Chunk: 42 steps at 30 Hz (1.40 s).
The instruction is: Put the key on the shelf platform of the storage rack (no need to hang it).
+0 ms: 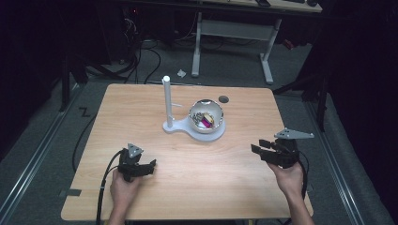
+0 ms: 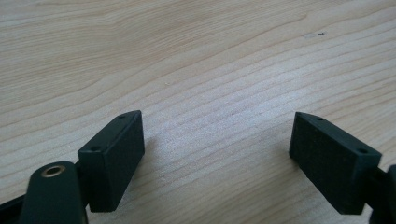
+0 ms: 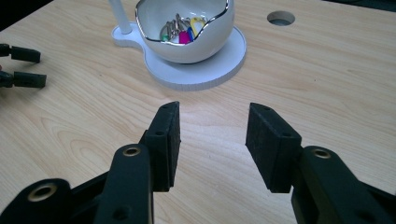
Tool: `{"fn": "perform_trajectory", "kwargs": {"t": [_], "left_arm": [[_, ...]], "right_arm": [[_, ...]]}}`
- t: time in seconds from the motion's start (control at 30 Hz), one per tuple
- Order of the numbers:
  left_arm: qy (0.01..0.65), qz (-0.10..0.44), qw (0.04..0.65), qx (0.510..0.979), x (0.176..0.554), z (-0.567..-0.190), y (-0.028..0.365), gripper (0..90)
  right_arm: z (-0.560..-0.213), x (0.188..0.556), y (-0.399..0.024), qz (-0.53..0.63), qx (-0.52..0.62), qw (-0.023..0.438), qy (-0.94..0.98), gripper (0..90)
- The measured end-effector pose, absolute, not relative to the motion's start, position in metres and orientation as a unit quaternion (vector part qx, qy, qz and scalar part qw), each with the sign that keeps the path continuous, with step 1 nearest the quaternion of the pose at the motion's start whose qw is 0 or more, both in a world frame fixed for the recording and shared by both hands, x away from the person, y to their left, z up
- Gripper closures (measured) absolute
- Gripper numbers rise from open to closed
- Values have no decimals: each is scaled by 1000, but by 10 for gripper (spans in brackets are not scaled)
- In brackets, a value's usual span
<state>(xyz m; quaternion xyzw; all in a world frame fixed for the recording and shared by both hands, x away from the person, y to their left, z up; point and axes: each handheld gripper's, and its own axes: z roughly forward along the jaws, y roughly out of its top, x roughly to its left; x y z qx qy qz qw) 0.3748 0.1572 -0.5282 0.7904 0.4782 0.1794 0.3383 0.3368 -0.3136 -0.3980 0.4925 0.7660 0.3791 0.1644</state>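
A white bowl [image 1: 205,116] with a shiny rim sits on a white base [image 1: 212,135] at the table's middle back, and a white post [image 1: 166,101] stands on the base's left end. Inside the bowl [image 3: 187,28] lie several small coloured items [image 3: 184,31], pink, yellow and green among them. My left gripper [image 1: 150,166] rests low over the front left of the table, open, with bare wood between its jaws [image 2: 217,121]. My right gripper [image 1: 257,147] is at the front right, pointing toward the bowl, open with nothing between its pads [image 3: 212,109].
A round hole [image 1: 223,99] is cut in the wooden table [image 1: 141,108] behind the bowl. In the right gripper view the left gripper [image 3: 21,67] shows at the far left. Cables and a white desk frame [image 1: 234,33] lie on the floor beyond the table.
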Motion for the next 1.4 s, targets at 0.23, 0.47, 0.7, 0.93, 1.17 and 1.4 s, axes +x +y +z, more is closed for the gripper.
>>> {"fn": "perform_trajectory", "kwargs": {"t": [0.23, 0.47, 0.7, 0.93, 1.17, 1.4], "left_arm": [[478, 180, 338, 791, 375, -528, 157, 185], [478, 180, 338, 791, 375, -528, 157, 185], [478, 180, 338, 791, 375, -528, 157, 185], [478, 179, 338, 791, 375, -528, 157, 185], [478, 180, 338, 791, 375, -528, 157, 185], [478, 180, 338, 791, 375, -528, 157, 185]], "right_arm": [[-407, 337, -311, 385, 493, 158, 764, 554], [-418, 340, -309, 383, 497, 156, 762, 553], [-435, 344, -306, 373, 505, 159, 762, 560], [-450, 348, -304, 363, 510, 159, 763, 561], [-462, 350, -308, 352, 519, 158, 763, 559], [-471, 351, -309, 345, 527, 161, 760, 559]]}}
